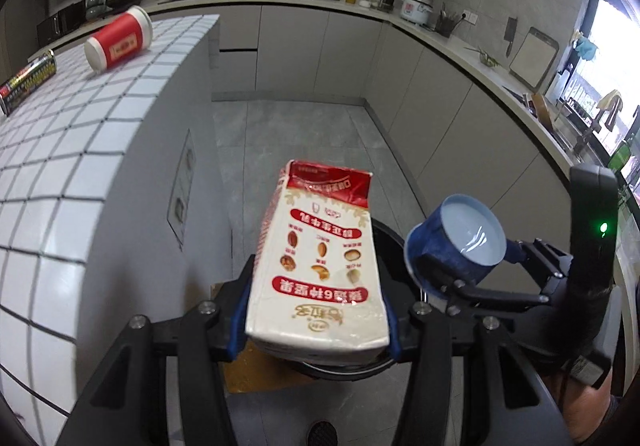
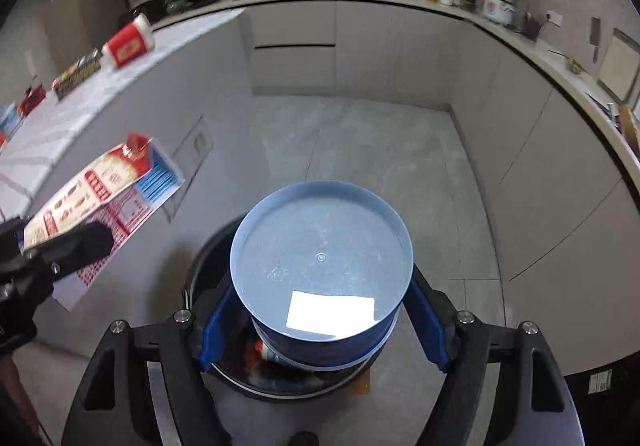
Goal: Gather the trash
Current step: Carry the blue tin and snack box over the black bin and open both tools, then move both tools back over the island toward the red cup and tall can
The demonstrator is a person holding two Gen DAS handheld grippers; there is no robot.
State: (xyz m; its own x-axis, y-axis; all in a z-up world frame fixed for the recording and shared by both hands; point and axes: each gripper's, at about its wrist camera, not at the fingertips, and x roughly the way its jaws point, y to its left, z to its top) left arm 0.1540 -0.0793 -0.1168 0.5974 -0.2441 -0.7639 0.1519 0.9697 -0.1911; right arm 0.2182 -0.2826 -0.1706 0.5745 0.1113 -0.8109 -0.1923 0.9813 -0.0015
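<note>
My left gripper [image 1: 316, 330] is shut on a white and red carton [image 1: 320, 266] and holds it over a black trash bin [image 1: 388, 246] on the floor. The carton also shows in the right wrist view [image 2: 96, 189]. My right gripper [image 2: 324, 326] is shut on a blue round cup [image 2: 322, 262], bottom towards the camera, held above the bin [image 2: 208, 258]; the cup also shows in the left wrist view [image 1: 460, 242]. A red and white cup [image 1: 118, 37] and a dark can [image 1: 28, 81] lie on the tiled island [image 1: 80, 149].
The island top [image 2: 60, 133] carries more small packets at its left end. A long kitchen counter [image 1: 440, 33] with pots, a rice cooker and a cutting board runs along the back and right. A brown cardboard piece [image 1: 260, 370] lies under the bin. Grey floor [image 2: 380, 149] lies beyond.
</note>
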